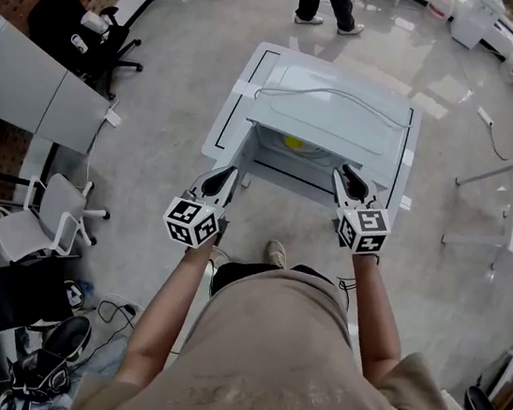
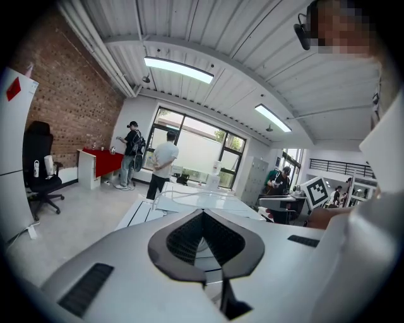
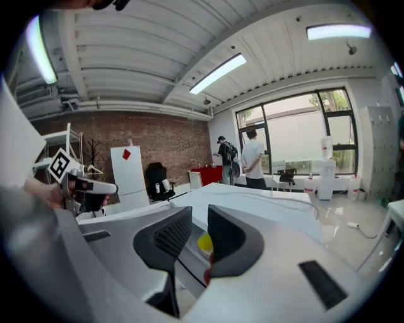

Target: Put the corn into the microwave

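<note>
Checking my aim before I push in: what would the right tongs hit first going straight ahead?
Likely the corn, lying inside the open microwave; it shows in the gap of the right tongs. Depth is unclear.

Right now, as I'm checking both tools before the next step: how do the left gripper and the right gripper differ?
Jaws: the left gripper has its tips together; the right gripper shows a narrow gap.
Sightline: the right gripper's gap frames the yellow corn inside the microwave; the left gripper's view shows no corn.
Shared: both are empty, in front of the open microwave.
</note>
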{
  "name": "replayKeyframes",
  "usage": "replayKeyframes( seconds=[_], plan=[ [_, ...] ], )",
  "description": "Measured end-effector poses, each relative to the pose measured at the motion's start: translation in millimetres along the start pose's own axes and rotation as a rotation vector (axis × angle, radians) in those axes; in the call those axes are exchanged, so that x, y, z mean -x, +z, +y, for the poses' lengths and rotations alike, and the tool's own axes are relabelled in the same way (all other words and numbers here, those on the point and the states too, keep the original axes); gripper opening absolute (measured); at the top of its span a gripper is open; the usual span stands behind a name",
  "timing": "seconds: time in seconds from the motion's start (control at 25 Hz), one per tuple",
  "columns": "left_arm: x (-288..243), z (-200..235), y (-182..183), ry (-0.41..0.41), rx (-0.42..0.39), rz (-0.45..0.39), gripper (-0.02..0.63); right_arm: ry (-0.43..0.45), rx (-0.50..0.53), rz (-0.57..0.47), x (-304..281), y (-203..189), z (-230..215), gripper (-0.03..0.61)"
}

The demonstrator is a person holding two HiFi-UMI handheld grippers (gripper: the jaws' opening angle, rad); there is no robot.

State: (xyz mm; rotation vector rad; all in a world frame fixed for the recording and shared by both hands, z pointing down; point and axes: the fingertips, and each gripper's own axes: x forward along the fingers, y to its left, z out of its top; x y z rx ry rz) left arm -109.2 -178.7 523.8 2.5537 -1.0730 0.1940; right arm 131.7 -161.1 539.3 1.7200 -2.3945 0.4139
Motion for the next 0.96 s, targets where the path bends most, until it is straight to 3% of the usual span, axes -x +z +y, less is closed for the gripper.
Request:
replayKeyframes(
  seconds=[0.4, 0.72, 0.96],
  plan=[
    [12.0, 8.9, -4.4, 0.015, 0.017, 0.007, 0.003, 0.024, 0.053, 0.006, -3.3, -1.8, 18.8, 0.072],
    [14.0, 14.8, -7.2, 0.024, 0.027, 0.018, 0.003, 0.025, 0.017, -0.005, -4.0, -3.1, 23.9, 0.072],
    [8.1, 12.8, -10.1, 0.019, 0.04, 0.017, 0.003, 0.006, 0.162, 0.004, -6.9, -0.7, 29.4, 0.072]
  ],
)
